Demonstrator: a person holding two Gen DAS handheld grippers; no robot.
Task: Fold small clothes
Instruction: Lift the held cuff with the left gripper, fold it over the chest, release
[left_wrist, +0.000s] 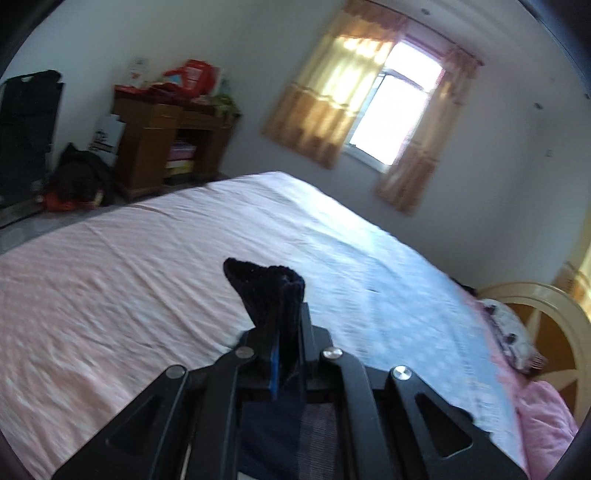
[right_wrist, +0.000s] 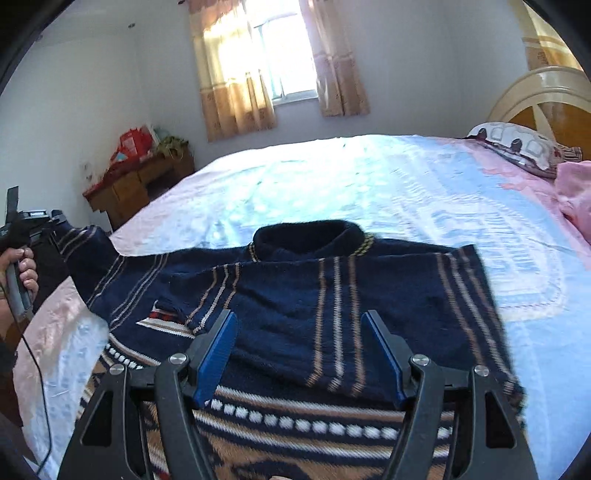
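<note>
A small navy knit sweater (right_wrist: 332, 306) with tan and white stripes lies on the bed, collar toward the window, its right sleeve folded across the chest. My right gripper (right_wrist: 299, 325) is open and empty, hovering just above the sweater's lower body. My left gripper (left_wrist: 284, 317) is shut on the cuff of the sweater's left sleeve (left_wrist: 269, 291), held up above the bed. It also shows in the right wrist view (right_wrist: 40, 236) at the far left, stretching the sleeve (right_wrist: 92, 258) outward.
The bed (right_wrist: 369, 184) has a pink and light-blue sheet. A pillow (right_wrist: 517, 147) and pink blanket (right_wrist: 576, 192) lie by the headboard (right_wrist: 535, 96). A wooden cabinet (left_wrist: 166, 147) with red bags stands by the wall. A curtained window (left_wrist: 388, 110) is behind.
</note>
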